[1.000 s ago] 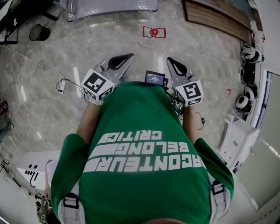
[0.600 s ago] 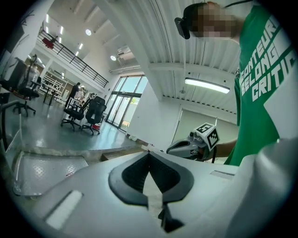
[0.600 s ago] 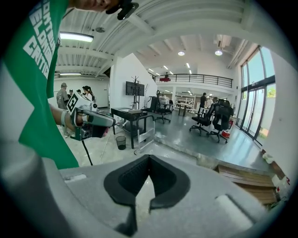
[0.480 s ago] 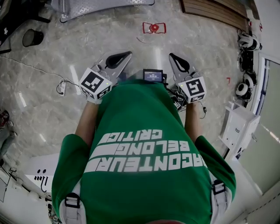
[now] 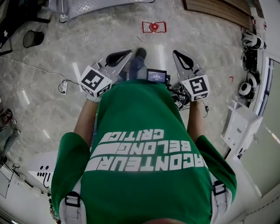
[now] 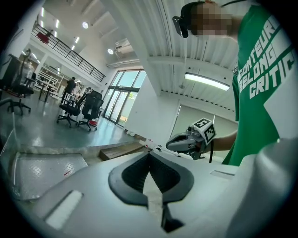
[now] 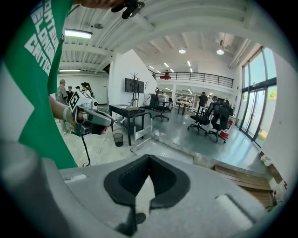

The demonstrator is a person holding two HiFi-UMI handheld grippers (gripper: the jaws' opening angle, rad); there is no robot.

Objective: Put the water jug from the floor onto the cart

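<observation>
A: So, which way does the water jug lie from the fingers?

B: I cannot say, because no view shows it. In the head view the left gripper (image 5: pixel 126 54) and the right gripper (image 5: pixel 176 55) are held out side by side in front of the person (image 5: pixel 144 144). Both aim at twelve o'clock over bare marble floor (image 5: pixel 205 57). With no jug in sight, its long axis and the nearer hand are open questions.

A: And the jaws?

B: Each gripper's own view shows its pads closed tip to tip with nothing between them. Both are empty.

A: Anything like a cart?

B: A flat metal platform (image 5: pixel 105 4) lies at eleven o'clock from the left gripper, at the top edge of the head view. I take it for the cart. It sits on that gripper's side, so the left hand looks a little nearer to it.

A: What do the other views add?

B: The right gripper view shows the platform from the side, with an upright handle frame (image 7: pixel 139 131) at its end and a bin (image 7: pixel 118 138) at nine o'clock of the frame. From above, the frame is hard to read. Only the head view shows a red marker (image 5: pixel 154 27) on the floor at twelve o'clock and a shoe (image 5: pixel 140 53) between the grippers. I judge that the jug must be found first.
</observation>
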